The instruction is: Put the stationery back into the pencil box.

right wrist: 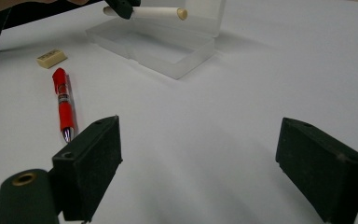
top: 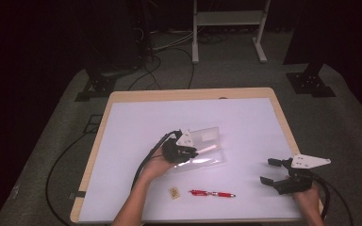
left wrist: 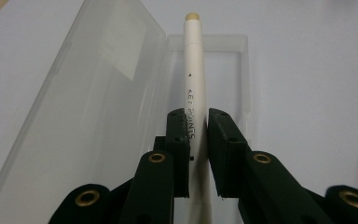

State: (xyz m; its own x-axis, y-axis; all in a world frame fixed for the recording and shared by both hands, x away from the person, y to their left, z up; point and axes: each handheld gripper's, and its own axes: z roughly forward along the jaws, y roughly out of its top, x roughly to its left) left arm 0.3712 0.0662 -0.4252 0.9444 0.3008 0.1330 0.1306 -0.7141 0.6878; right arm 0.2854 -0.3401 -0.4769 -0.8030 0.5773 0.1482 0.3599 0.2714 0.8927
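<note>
Left gripper [top: 194, 151] clamped on a white pen [left wrist: 196, 88], both black jaws pressed against the barrel about halfway along. Tan cap end pointing away from the hand, small dark lettering on the barrel right at the jaws. Held just above a clear plastic case [top: 202, 149] lying open in the middle of the table [top: 136, 117]. From the left gripper view, pen lined up lengthwise over the shallow tray half [left wrist: 235, 70], with the lid [left wrist: 93, 107] flipped open off to the left. From the right gripper view, same pen [right wrist: 156, 12] up in the air over the case [right wrist: 168, 51], clearly not touching the tray bottom.

Right gripper [top: 269, 171] wide open, nothing between the jaws, over bare white tabletop near the right edge, well apart from the case. Grey three-cornered plate on top, cable trailing back toward the hand.

Also on the table: a red pen [top: 212, 193] lying flat near the front edge, between the two forearms, silver tip end toward the right gripper. Just beside it on the left, a small tan eraser [top: 174, 192], not touching the pen. Both show in the right gripper view too, red pen [right wrist: 64, 105] and eraser [right wrist: 51, 58], sitting well short of the case.

Table top white with a wood-coloured rim, grey floor around, black cables and a white frame farther back.
</note>
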